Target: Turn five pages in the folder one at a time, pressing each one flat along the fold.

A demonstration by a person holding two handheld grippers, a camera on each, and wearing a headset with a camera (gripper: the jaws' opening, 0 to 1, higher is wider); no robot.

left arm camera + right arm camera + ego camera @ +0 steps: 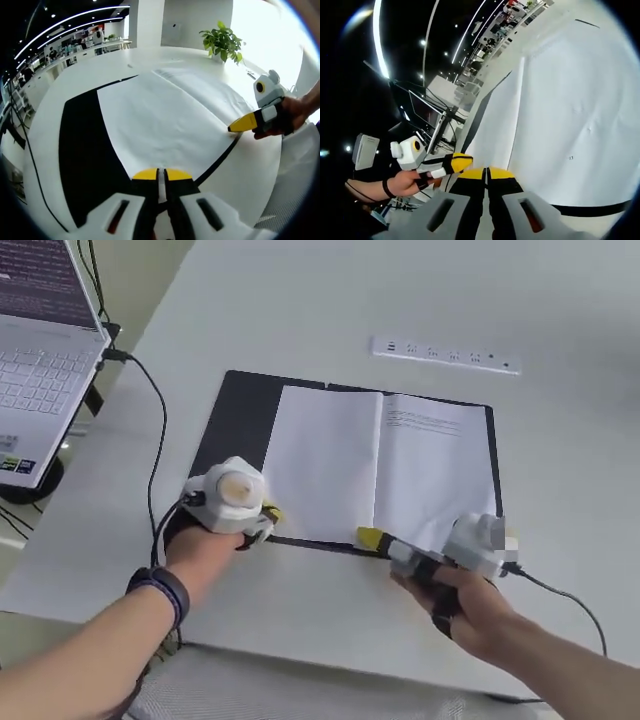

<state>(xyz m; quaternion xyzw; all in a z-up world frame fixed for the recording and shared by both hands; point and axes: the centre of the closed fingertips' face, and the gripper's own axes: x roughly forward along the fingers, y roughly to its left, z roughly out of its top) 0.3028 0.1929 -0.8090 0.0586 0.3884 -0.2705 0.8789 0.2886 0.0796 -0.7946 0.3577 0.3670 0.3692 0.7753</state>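
We hold the left gripper (159, 174) and right gripper (487, 173), jaws closed together, at the near edge of the open black folder (235, 420) with white paper pages (325, 465).

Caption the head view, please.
Left hand-held gripper and right hand-held gripper at the near edge of an open folder on a table.
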